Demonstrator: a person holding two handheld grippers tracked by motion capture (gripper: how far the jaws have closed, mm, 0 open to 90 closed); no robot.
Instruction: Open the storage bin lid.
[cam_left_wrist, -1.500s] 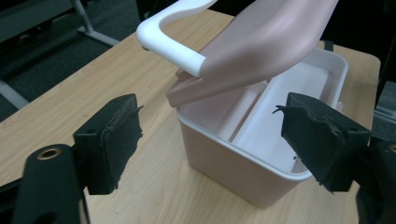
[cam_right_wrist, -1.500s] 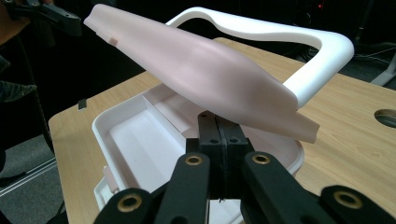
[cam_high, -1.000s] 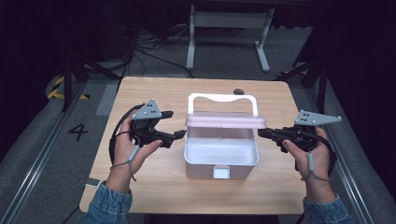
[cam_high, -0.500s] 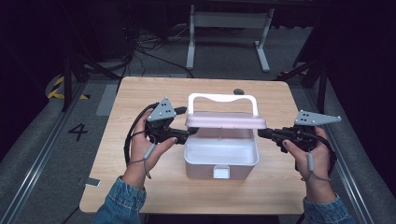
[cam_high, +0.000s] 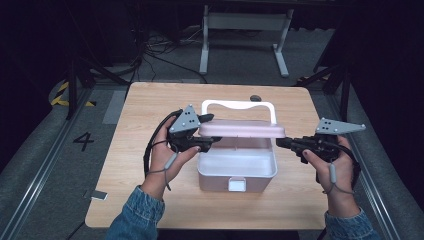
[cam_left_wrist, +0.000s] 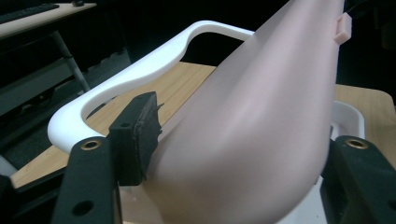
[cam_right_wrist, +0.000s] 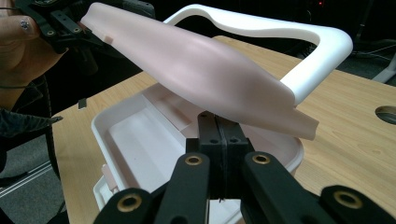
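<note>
A white plastic storage box (cam_high: 237, 167) sits open near the middle of a wooden table (cam_high: 150, 105), its white carry handle (cam_high: 238, 106) standing upright over the far side. A pale pink lid (cam_high: 242, 129) is held level just above the box, spanning it from end to end.

At the box's left end, the left gripper (cam_high: 209, 131) has one jaw above the lid's edge and one below. Its jaws have just been closing with the lid's end between them. In the left gripper view, one pad (cam_left_wrist: 137, 135) sits right beside the lid (cam_left_wrist: 261, 126), though whether it presses on it is hard to tell.

At the box's right end, the right gripper (cam_high: 280, 142) meets the lid's other edge. In the right gripper view its jaws (cam_right_wrist: 218, 140) are pressed fully together just under the lid's rim (cam_right_wrist: 299, 123); a pinch on that rim cannot be confirmed.
</note>
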